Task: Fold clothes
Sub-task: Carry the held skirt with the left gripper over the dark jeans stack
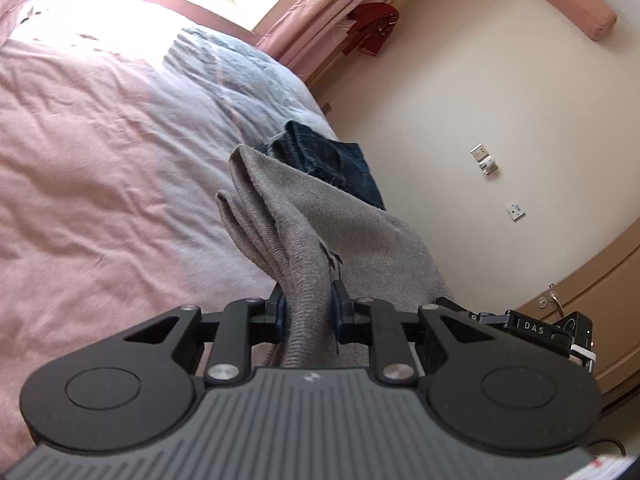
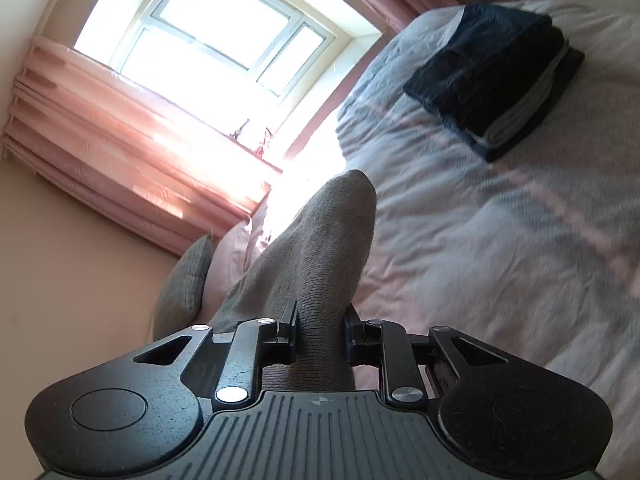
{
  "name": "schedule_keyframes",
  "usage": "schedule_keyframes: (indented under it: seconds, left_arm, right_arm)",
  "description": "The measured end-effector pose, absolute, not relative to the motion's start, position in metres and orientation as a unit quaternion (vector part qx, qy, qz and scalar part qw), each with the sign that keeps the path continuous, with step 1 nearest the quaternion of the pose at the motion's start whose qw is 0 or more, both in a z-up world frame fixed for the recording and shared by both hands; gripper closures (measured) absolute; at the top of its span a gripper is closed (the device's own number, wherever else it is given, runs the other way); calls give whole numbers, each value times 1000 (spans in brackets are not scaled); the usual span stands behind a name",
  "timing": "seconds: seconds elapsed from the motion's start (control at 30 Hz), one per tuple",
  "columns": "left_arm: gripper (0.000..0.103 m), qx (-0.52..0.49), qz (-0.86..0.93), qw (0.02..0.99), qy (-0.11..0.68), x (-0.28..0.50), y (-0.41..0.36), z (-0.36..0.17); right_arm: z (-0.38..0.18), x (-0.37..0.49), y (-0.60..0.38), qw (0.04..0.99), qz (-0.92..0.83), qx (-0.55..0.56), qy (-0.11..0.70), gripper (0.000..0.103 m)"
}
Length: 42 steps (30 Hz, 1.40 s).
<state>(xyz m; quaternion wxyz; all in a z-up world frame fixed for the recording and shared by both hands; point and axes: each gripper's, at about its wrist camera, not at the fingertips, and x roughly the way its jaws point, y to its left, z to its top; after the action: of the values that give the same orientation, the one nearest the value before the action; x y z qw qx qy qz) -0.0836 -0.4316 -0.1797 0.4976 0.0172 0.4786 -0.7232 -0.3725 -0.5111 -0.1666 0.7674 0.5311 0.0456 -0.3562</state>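
My left gripper (image 1: 307, 304) was matt black plastic with shiny metal screws, it pinched a grey ribbed knit garment (image 1: 320, 232), the pink bed cover (image 1: 80, 140) was crumpled cloth, folded clothes (image 2: 492, 80) looked like dark denim.

The bed (image 2: 480, 240) lies mostly bare; only the folded dark stack (image 2: 492, 80) occupies its far corner.

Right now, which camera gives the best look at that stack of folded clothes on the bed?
The right wrist view: the folded stack sits whole and unblocked on the bed. In the left wrist view the grey garment hides most of it.
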Motion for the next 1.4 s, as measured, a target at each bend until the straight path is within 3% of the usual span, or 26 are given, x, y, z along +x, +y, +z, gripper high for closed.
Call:
schedule_keyframes:
  seconds: [0.17,0.37,0.63,1.03,1.4]
  left_arm:
    - [86,14,-736,502,454,-158,-521,-162]
    - [86,-8,-707,548,448,-261,-613,-163]
    - [86,-12,-671,587,452,-357,-739,-174]
    - [86,8,-653,616,440,-378,-882,-219]
    - [86,41,-635,628,448,-366,-948,-274]
  right_arm:
    - [-143,-445,-595,777,-362,514,36,86]
    - [-129,-531,-734,804,-319,495,81,86]
    - [-152,-609,-894,813,-287,494,110,86]
    - [-203,-610,-1039,830,-275,471,123,86]
    - [-260,-579,-1101,827,-286,459,154,86]
